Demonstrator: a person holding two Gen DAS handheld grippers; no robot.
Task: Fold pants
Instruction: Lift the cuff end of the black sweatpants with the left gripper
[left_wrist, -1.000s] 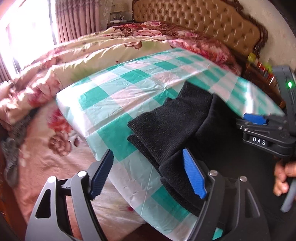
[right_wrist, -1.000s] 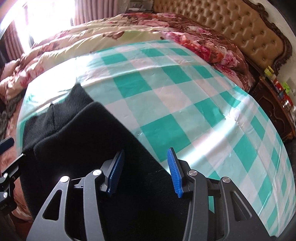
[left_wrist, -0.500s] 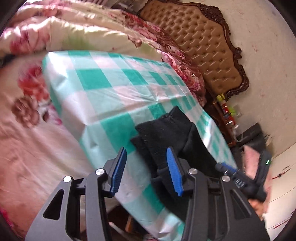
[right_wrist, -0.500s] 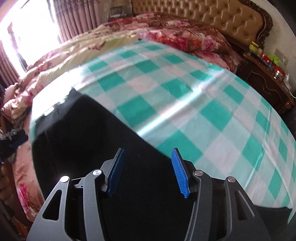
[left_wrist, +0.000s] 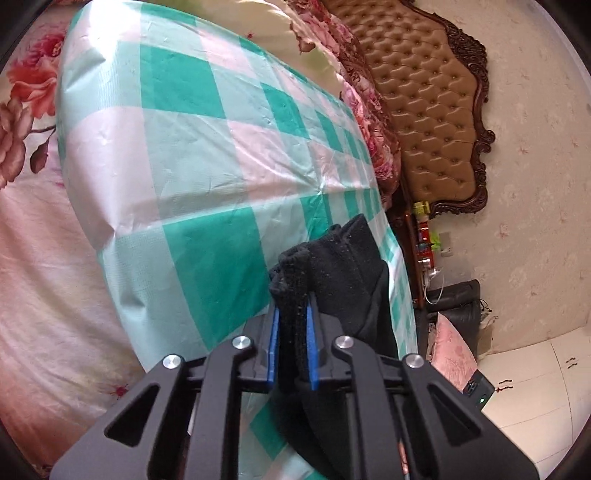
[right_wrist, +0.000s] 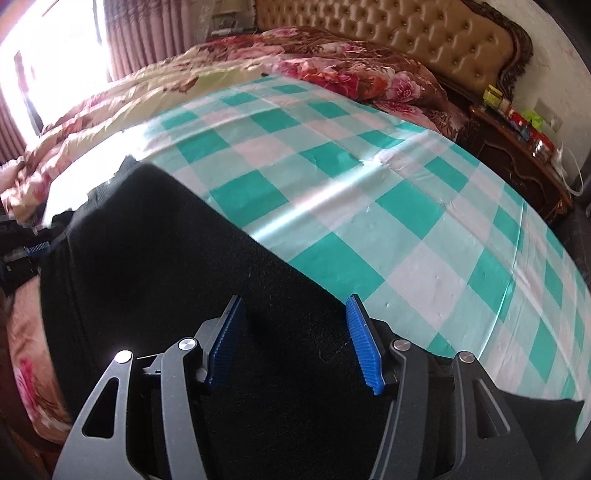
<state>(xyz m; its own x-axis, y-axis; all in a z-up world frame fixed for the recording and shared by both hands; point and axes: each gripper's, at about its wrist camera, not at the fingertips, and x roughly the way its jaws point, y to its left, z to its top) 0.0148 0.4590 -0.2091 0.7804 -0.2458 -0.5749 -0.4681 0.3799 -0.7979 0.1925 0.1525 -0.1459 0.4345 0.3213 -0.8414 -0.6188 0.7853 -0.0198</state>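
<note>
From my right camera, the far and right stretch of the checked cloth lay bare, so a gripper could pass freely there. The black pants covered the near left part, bunched under my right gripper, whose jaws were opening with only flat fabric beneath them. At the far edge the floral quilt rose in a ridge that blocked travel, and behind it stood the headboard. To the right, a cluttered nightstand crowded the bed's edge. On my left camera, the left gripper was closing on a thick pants fold, filling its gap.
</note>
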